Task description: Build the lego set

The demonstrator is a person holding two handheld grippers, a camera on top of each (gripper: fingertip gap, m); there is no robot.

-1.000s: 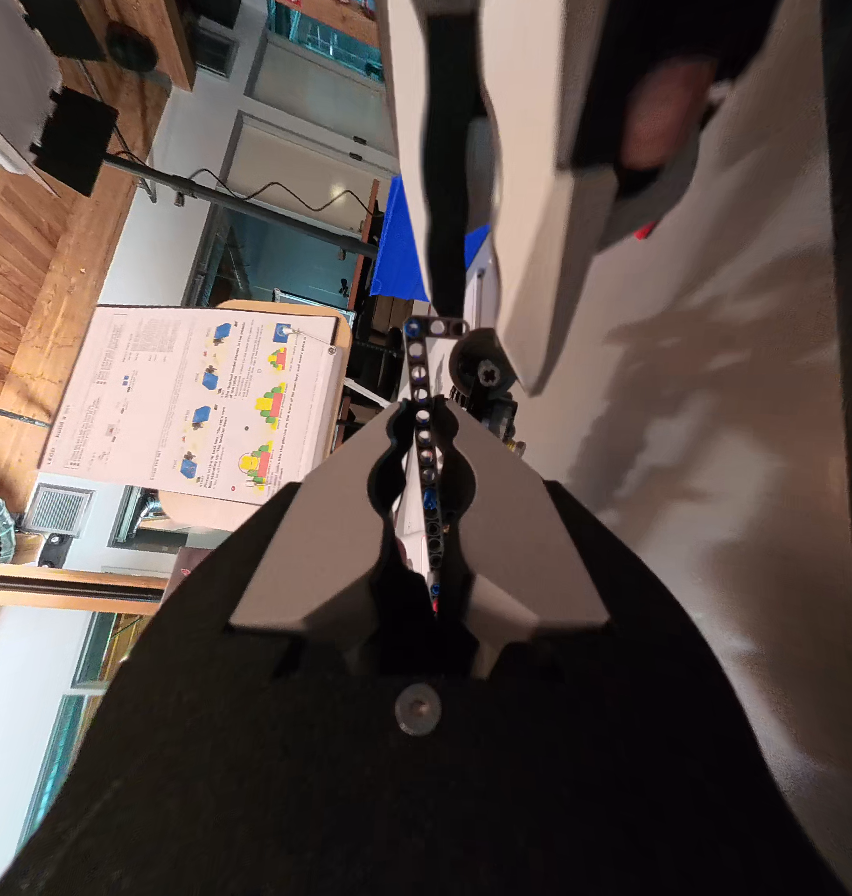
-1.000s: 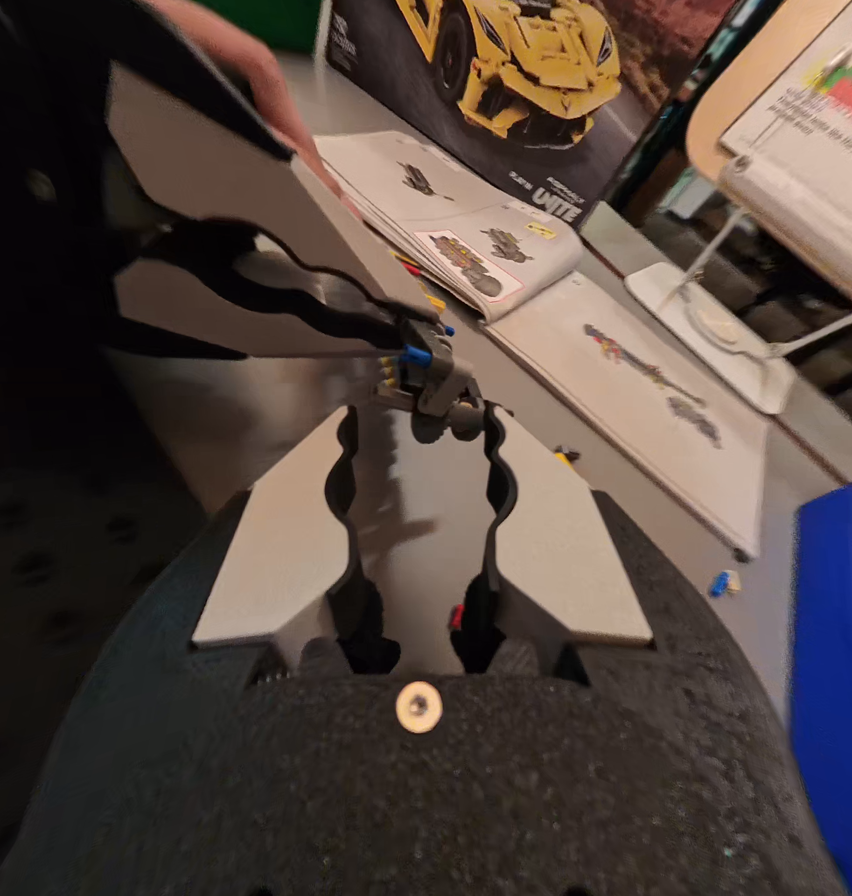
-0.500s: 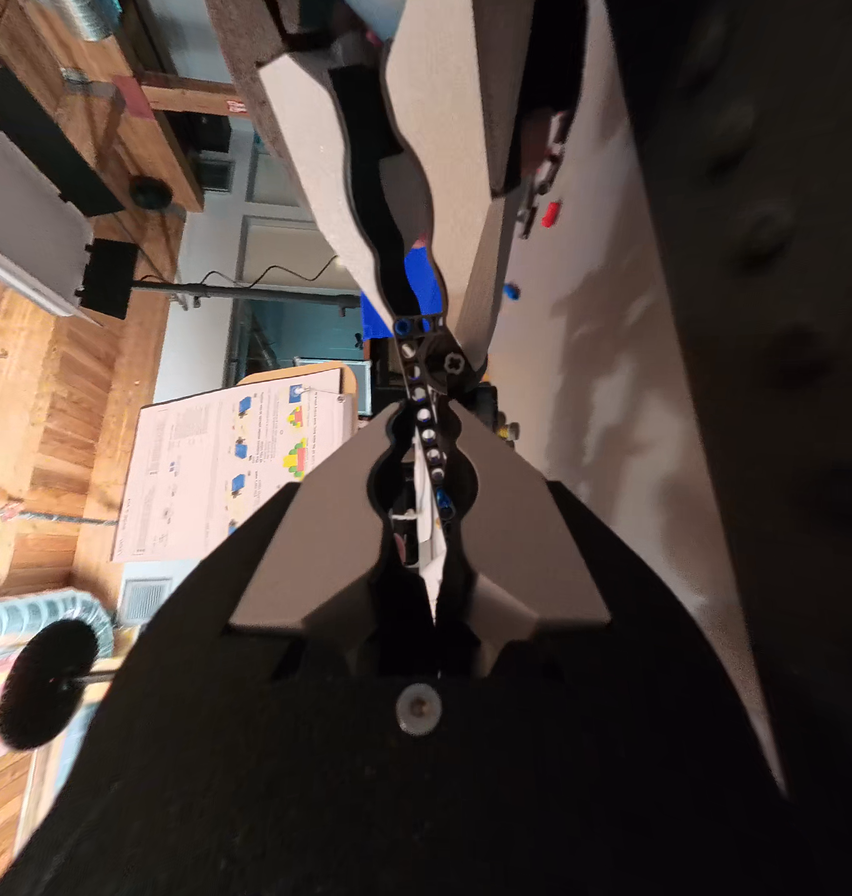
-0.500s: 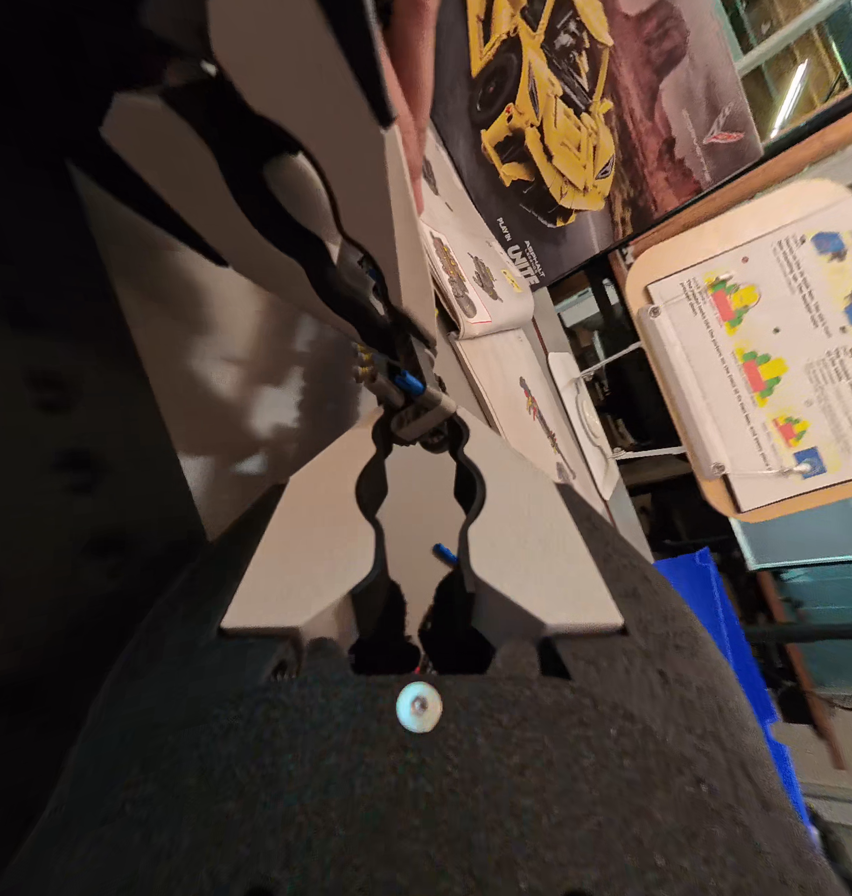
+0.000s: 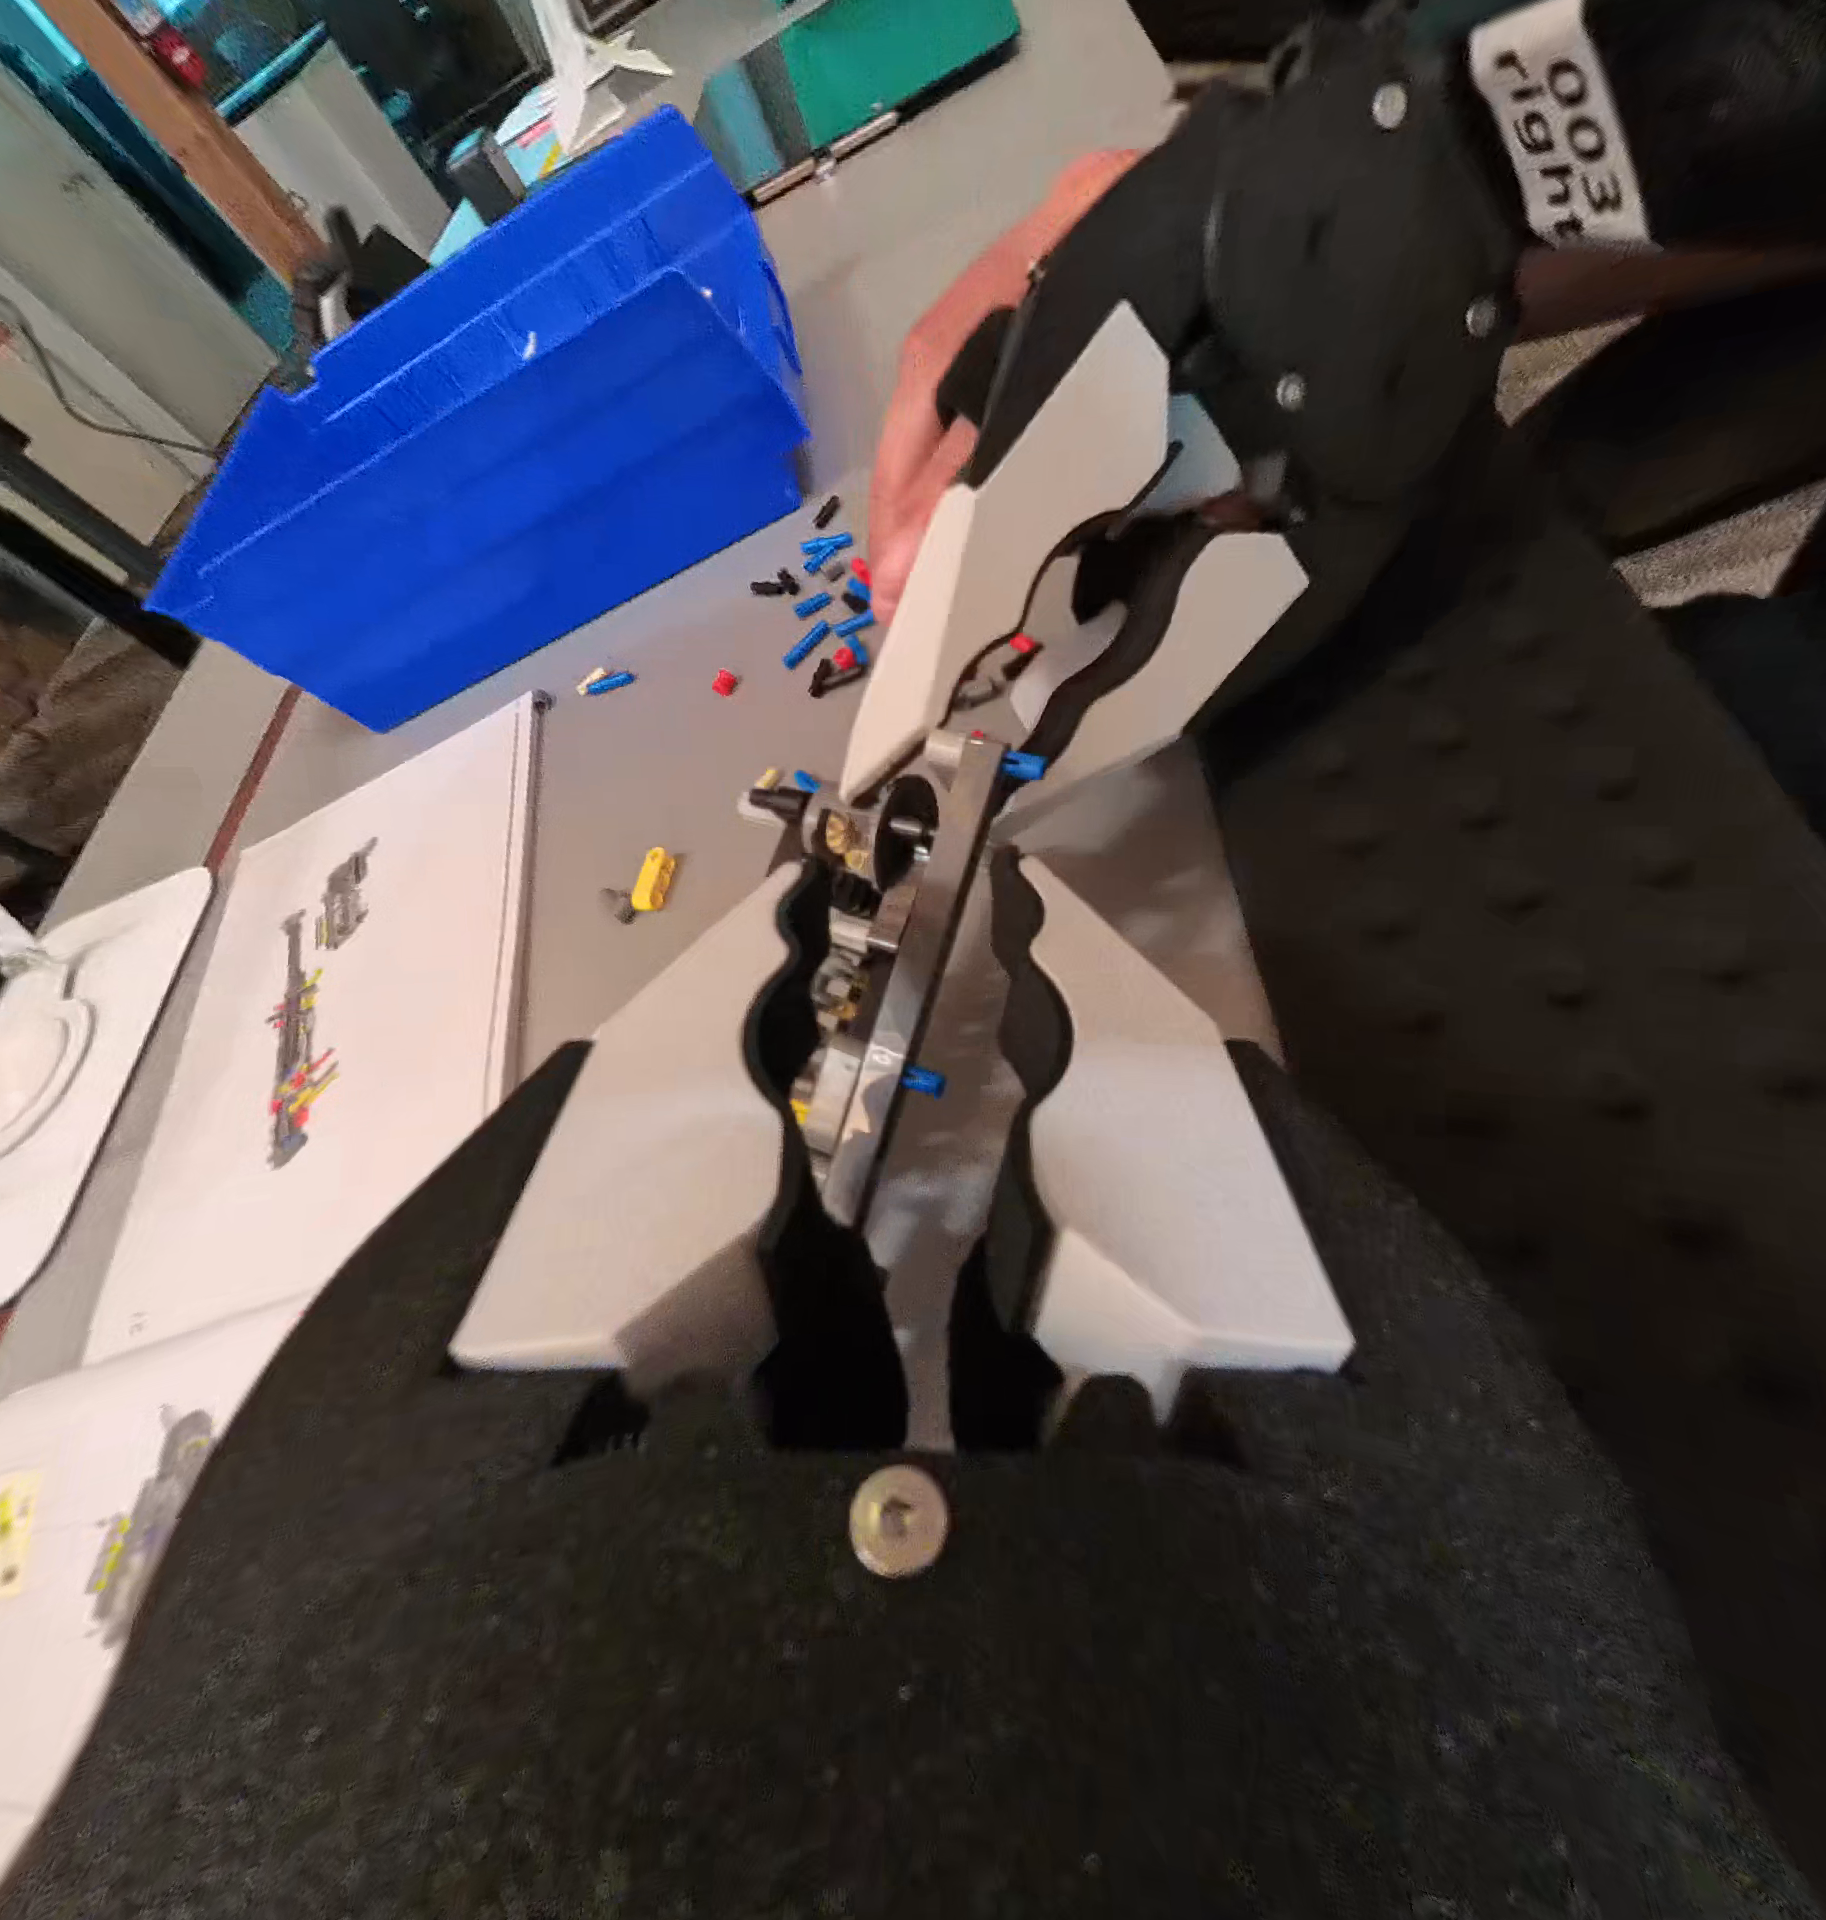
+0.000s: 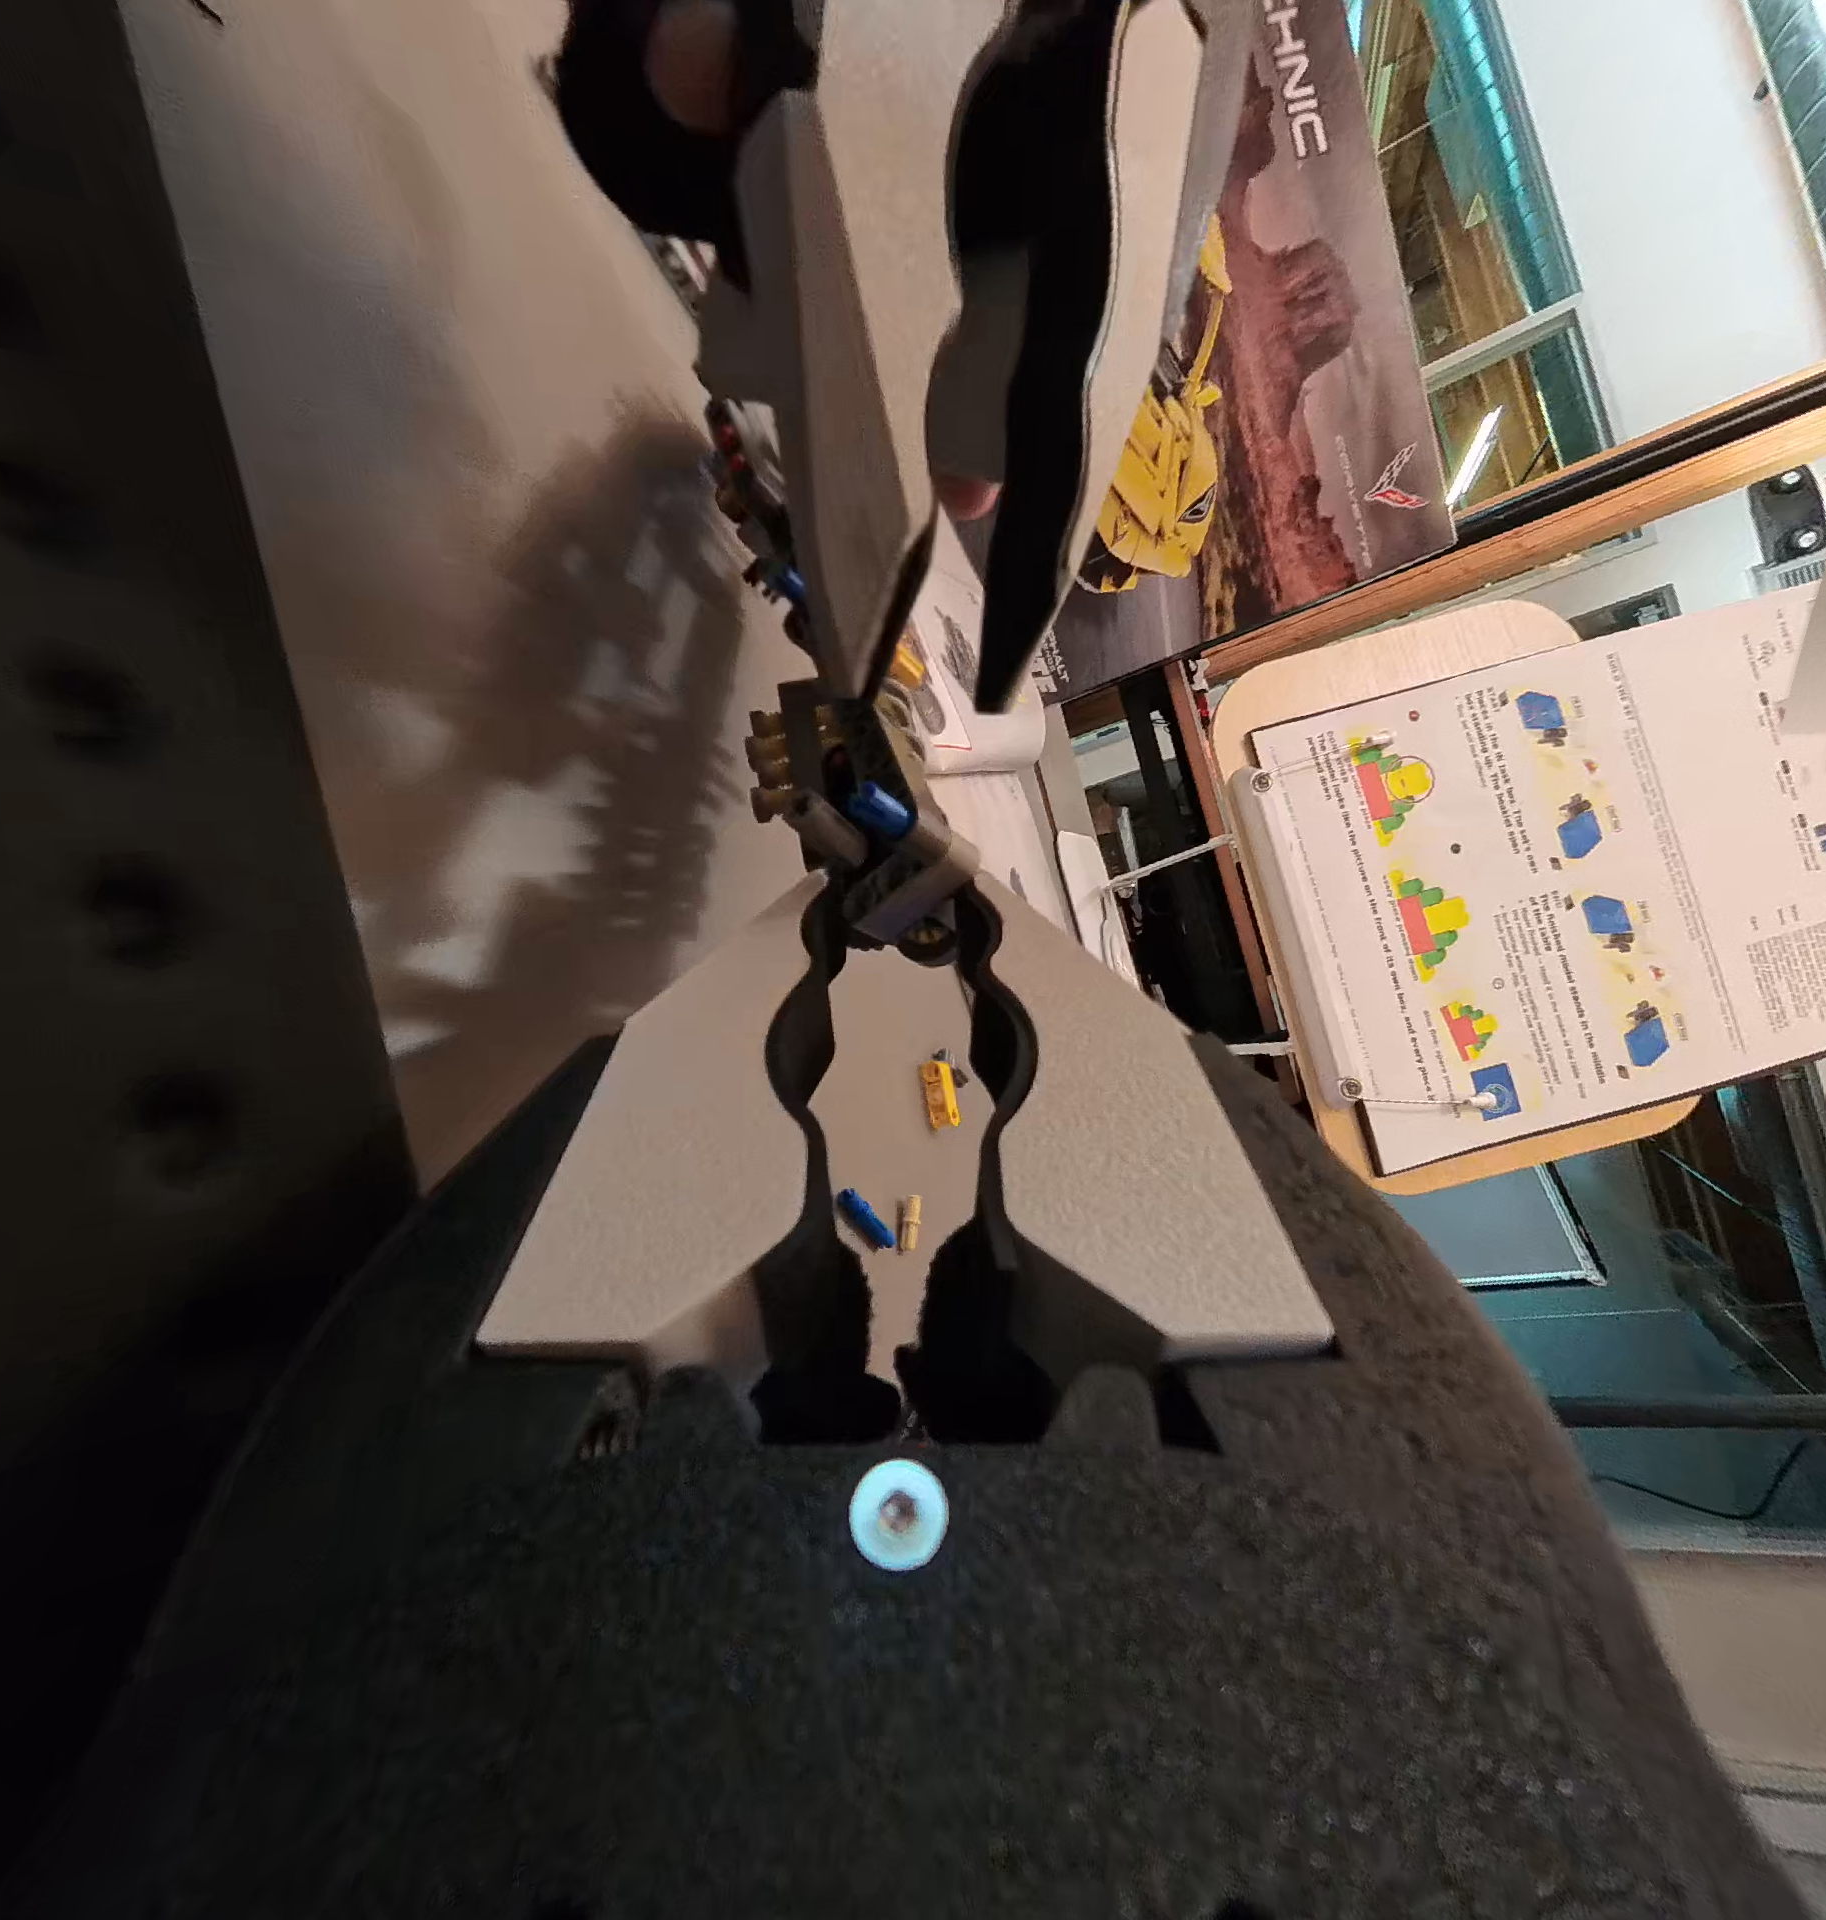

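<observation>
The lego assembly [image 5: 914, 935], a black and grey beam with gears and blue pins, is held above the grey table [image 5: 660, 758]. My left gripper [image 5: 898, 873] is open. The assembly lies between its jaws with a gap on each side. My right gripper [image 5: 935, 790] comes in from the upper right and is shut on the assembly's far end. In the right wrist view, my right gripper [image 6: 901, 899] pinches the grey end of the assembly [image 6: 857, 800]. My left gripper [image 6: 930, 691] reaches down from above, its jaws parted around the other end.
A blue bin [image 5: 493, 416] stands at the back. Loose pins [image 5: 826, 603] and a yellow piece [image 5: 654, 878] lie on the table. An open instruction booklet [image 5: 348, 1039] is at left. The set's box [image 6: 1252, 416] and a board with a printed sheet [image 6: 1511, 883] stand beyond. Only a small space, under 4 cm, lies between the two pairs of fingers. The yellow piece [image 5: 654, 878] is about equally far from each gripper, around 15 cm. Seen from the right wrist view [image 6: 943, 1093] as well.
My left gripper has opened from its grip on the beam. My right gripper has closed on the assembly's end. Both grippers have rotated with the assembly.
</observation>
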